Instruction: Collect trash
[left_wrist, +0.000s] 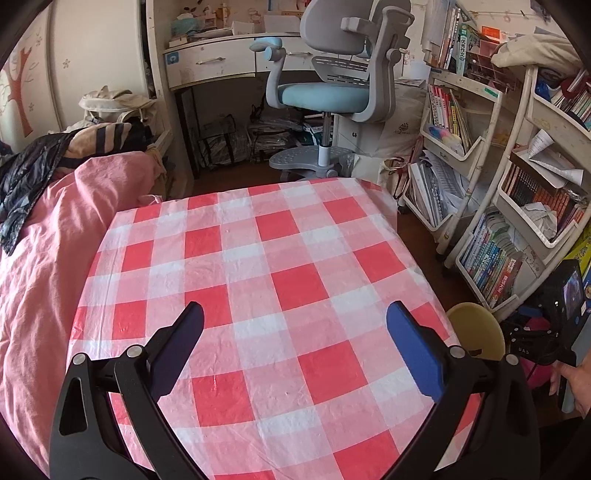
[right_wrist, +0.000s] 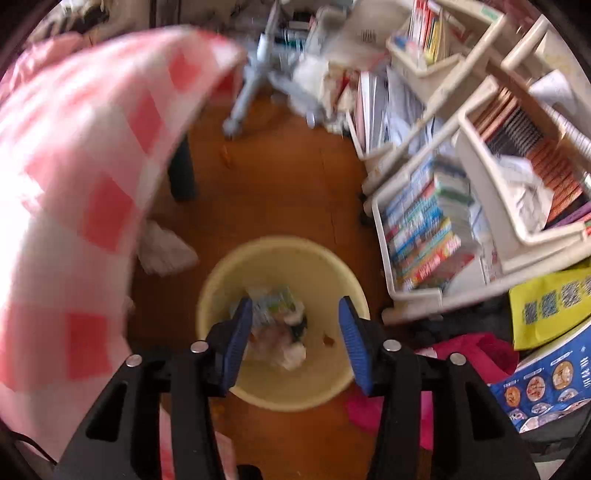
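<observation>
Right now the right gripper (right_wrist: 295, 332) hangs straight over the yellow bin (right_wrist: 221, 273) w/ jaws apart & nothing between, trash (right_wrist: 280, 325) lying below in the bin, prob. so a drop lands inside, while the left gripper (left_wrist: 295, 350), also open & empty, waits over the checkered table (left_wrist: 258, 240).

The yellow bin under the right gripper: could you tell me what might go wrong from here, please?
1. The right gripper is open over the yellow bin, and the picture is blurred; a piece released now could miss the rim and land on the wooden floor.
2. White crumpled paper lies on the floor beside the bin, under the checked tablecloth, and could be overlooked.
</observation>
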